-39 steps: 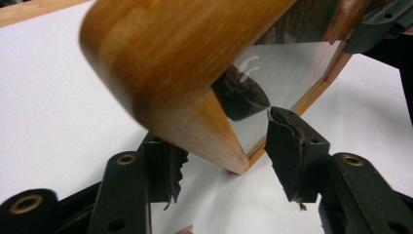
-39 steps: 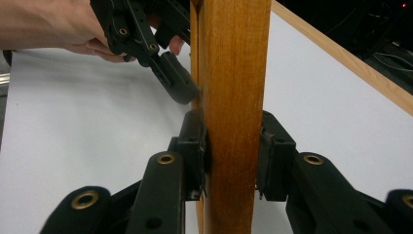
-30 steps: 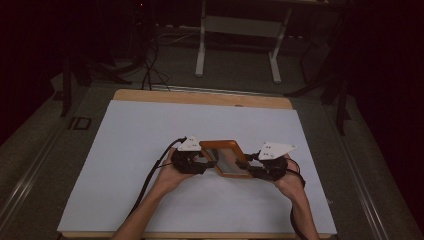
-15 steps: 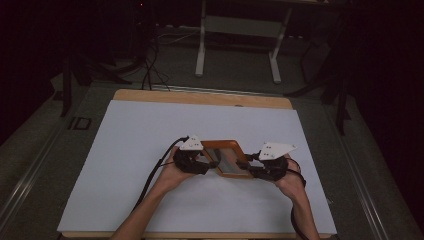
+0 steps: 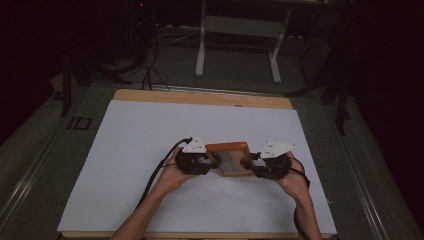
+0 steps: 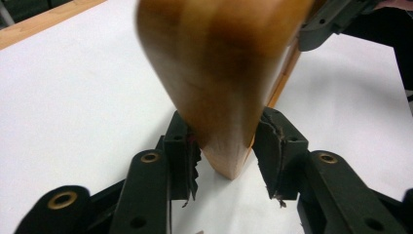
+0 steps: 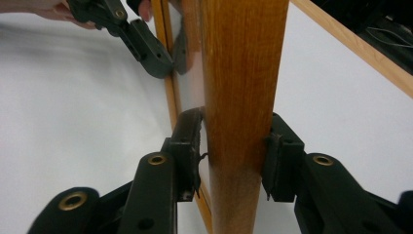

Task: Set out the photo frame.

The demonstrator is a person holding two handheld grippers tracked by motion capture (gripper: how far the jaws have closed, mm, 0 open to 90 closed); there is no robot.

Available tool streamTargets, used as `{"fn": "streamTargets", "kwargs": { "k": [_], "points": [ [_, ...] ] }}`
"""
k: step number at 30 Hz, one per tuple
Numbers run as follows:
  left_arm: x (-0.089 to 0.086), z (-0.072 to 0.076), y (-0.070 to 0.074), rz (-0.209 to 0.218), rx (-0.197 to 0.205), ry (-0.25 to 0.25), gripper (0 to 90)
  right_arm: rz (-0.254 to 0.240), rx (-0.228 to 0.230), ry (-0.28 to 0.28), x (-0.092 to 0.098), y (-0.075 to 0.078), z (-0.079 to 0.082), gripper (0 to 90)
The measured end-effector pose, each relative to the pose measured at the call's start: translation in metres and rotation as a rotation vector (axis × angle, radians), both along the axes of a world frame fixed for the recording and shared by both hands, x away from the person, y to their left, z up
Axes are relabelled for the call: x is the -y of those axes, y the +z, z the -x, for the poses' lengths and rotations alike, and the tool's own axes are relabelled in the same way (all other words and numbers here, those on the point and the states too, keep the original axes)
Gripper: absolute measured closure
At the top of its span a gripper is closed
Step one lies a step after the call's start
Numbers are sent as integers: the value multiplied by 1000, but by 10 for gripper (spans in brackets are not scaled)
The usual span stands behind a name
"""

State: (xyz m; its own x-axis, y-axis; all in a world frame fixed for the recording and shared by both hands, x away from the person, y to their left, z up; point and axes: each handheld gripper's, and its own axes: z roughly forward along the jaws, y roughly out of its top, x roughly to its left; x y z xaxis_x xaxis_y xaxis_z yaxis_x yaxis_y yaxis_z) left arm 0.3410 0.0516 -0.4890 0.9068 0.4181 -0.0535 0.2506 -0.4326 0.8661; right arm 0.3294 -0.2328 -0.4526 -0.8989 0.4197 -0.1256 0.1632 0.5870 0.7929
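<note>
A wooden picture frame [image 5: 227, 147] with a grey pane is held just above the white table top [image 5: 150, 135], between my two grippers. My left gripper [image 5: 212, 161] is at its left side. Its jaws have just been closing, and both pads [image 6: 185, 151] now press a corner of the frame's wood [image 6: 219, 87]. My right gripper [image 5: 248, 164] is at the right side. Its jaws have just been opening around the frame's edge [image 7: 238, 97]: the right pad [image 7: 277, 161] touches the wood and the left pad stands a hair off. The left gripper's jaw [image 7: 146, 48] shows on the far edge.
A wooden strip [image 5: 200, 97] borders the table's far edge. Beyond it, a metal stand [image 5: 240, 30] and cables [image 5: 147, 70] sit on the dark floor. A black cable [image 5: 160, 170] trails from the left gripper across the table. White surface stretches on all sides of the frame.
The frame has turned a little squarer to the table's edges. Both hands stay almost where they were.
</note>
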Motion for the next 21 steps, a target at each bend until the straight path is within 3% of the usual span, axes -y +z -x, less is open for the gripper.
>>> {"fn": "streamTargets", "kwargs": {
  "k": [6, 12, 21],
  "points": [
    [1, 2, 4, -19, 21, 5, 640, 9, -7, -2, 0, -1, -1, 613],
    [0, 3, 5, -24, 15, 10, 640, 11, -2, 0, -2, -1, -1, 613],
    [-7, 6, 13, -7, 12, 20, 641, -27, -9, 2, -5, 1, -1, 609]
  ]
}}
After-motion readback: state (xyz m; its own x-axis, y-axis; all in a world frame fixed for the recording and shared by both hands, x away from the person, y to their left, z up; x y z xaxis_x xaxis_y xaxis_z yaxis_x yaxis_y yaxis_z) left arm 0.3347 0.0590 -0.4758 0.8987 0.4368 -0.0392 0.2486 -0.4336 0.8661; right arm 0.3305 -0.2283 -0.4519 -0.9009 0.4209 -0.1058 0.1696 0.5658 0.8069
